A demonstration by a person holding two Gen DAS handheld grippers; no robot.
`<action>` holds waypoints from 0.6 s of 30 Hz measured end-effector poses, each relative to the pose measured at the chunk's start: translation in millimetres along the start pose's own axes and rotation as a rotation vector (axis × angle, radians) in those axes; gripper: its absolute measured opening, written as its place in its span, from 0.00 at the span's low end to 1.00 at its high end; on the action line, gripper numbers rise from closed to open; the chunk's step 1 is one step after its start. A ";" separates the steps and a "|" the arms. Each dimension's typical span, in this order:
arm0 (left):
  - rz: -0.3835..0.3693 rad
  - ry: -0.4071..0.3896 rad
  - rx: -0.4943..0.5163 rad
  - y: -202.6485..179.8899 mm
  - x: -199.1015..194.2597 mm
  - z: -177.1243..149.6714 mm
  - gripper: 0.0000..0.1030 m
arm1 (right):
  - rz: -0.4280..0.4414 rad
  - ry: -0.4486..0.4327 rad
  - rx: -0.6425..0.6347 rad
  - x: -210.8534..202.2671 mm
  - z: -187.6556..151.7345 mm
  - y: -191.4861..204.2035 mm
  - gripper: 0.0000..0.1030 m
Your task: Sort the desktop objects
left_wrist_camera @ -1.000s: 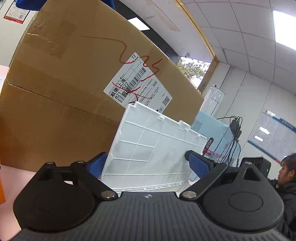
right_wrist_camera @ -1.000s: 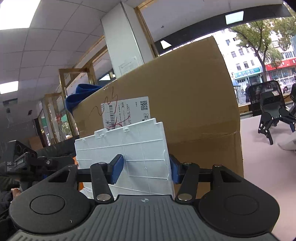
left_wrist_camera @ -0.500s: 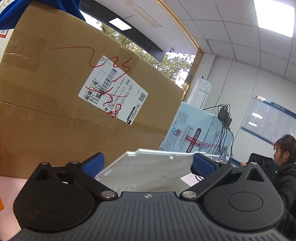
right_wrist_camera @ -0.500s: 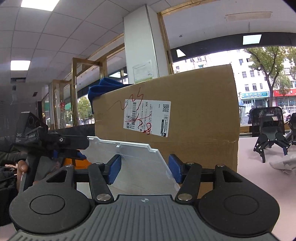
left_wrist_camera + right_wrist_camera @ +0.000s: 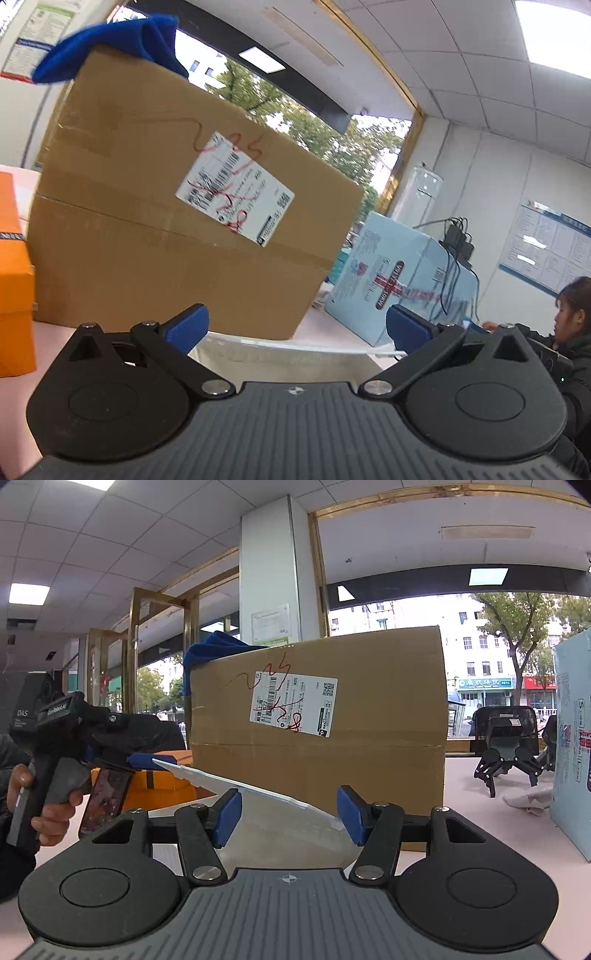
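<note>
Cardboard fills most of what I see — a big brown box point(image 5: 317, 738) stands on the pale pink bench point(image 5: 480, 856) ahead of both grippers, its white shipping label point(image 5: 295, 707) scrawled over in red, a blue cloth point(image 5: 110, 48) draped on its top left corner. To its right sits a light blue carton point(image 5: 399, 280); to its left, near the bench edge, an orange box point(image 5: 13, 280).

Between me and the brown box I carry a white plastic tray point(image 5: 273, 823), tipped nearly flat, its far edge raised toward the left. My right gripper point(image 5: 290, 818) has its blue pads either side of the tray's near end, gripping it. My left gripper point(image 5: 297, 328) stands wide, pads at the tray's two sides; whether they touch it I cannot tell. From the right wrist view I see my own left hand point(image 5: 44, 808) on that gripper's handle.

Farther off on the bench's right side rests a spare black gripper point(image 5: 511, 755).
</note>
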State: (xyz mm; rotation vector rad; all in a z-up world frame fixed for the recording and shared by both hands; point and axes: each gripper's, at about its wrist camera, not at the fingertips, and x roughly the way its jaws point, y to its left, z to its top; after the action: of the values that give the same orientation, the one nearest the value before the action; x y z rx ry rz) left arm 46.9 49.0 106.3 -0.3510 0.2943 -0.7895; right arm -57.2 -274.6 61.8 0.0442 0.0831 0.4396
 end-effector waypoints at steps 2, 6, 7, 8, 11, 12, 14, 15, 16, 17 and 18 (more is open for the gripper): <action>0.032 -0.020 -0.004 -4.1 -7.3 0.3 1.00 | -0.008 0.027 -0.017 0.4 0.7 3.0 0.59; 0.086 -0.034 -0.024 -7.9 -11.5 -3.7 1.00 | 0.071 0.013 0.010 -12.8 3.3 4.1 0.91; 0.093 -0.029 -0.026 -8.4 -10.5 -5.0 1.00 | 0.082 0.006 0.024 -17.8 4.1 3.7 0.91; 0.100 -0.024 -0.028 -9.0 -9.2 -6.2 1.00 | 0.076 -0.010 0.037 -22.8 4.8 3.7 0.91; 0.145 0.004 -0.033 -11.2 -1.1 -9.5 1.00 | -0.004 -0.048 0.114 -31.0 4.3 3.3 0.91; 0.160 0.018 -0.038 -11.7 2.8 -10.9 1.00 | -0.043 -0.060 0.158 -31.9 3.4 2.9 0.90; 0.150 0.057 -0.049 -12.2 9.1 -14.8 1.00 | -0.061 -0.063 0.308 -26.9 -0.1 -1.7 0.81; 0.133 0.069 -0.049 -13.3 11.3 -17.0 1.00 | -0.035 -0.054 0.384 -22.6 -2.8 -4.5 0.63; 0.119 0.077 -0.045 -14.9 13.1 -19.2 0.99 | -0.023 -0.046 0.424 -18.6 -5.3 -4.1 0.49; 0.115 0.076 -0.027 -18.9 13.8 -21.4 0.96 | -0.037 -0.029 0.428 -14.5 -6.5 -0.5 0.26; 0.115 0.071 -0.003 -23.2 14.4 -22.9 0.91 | -0.060 -0.011 0.398 -11.4 -6.7 5.7 0.14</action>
State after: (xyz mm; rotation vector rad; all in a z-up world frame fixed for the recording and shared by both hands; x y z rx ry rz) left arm 33.0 18.9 93.4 -0.3069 0.3793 -0.6894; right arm -70.5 -274.2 56.3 0.4348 0.1601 0.3571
